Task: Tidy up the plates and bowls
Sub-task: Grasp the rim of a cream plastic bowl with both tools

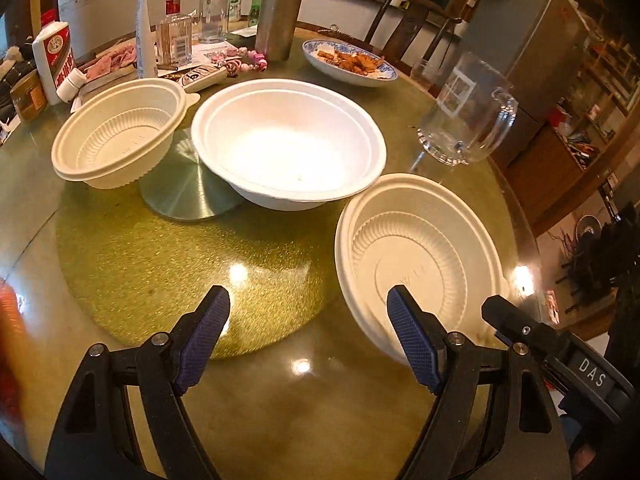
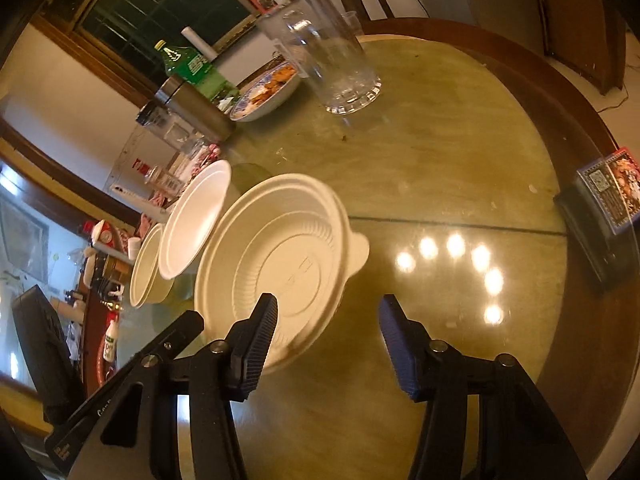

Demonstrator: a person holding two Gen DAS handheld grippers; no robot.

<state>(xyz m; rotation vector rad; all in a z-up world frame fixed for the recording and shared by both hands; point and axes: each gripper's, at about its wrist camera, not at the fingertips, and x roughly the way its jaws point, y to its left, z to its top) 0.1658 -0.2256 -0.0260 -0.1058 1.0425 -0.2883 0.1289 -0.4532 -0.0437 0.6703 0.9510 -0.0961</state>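
Observation:
Three white disposable dishes stand on the round glass table. A ribbed shallow plate (image 1: pixel 416 264) is nearest, at the right; it also shows in the right wrist view (image 2: pixel 288 256). A smooth wide bowl (image 1: pixel 288 144) sits in the middle, seen too in the right wrist view (image 2: pixel 196 220). A deeper ribbed bowl (image 1: pixel 120 132) is at the left, also in the right wrist view (image 2: pixel 148 268). My left gripper (image 1: pixel 308 312) is open and empty, its right finger over the plate's near rim. My right gripper (image 2: pixel 328 320) is open and empty, just right of the plate.
A blue-patterned dish of fried food (image 1: pixel 348 62), a glass mug (image 1: pixel 468 112), a steel flask (image 1: pixel 280 8), bottles and clutter (image 1: pixel 56 60) crowd the far side. A metal turntable hub (image 1: pixel 184 192) lies between the bowls. A dark box (image 2: pixel 604 208) sits at the right table edge.

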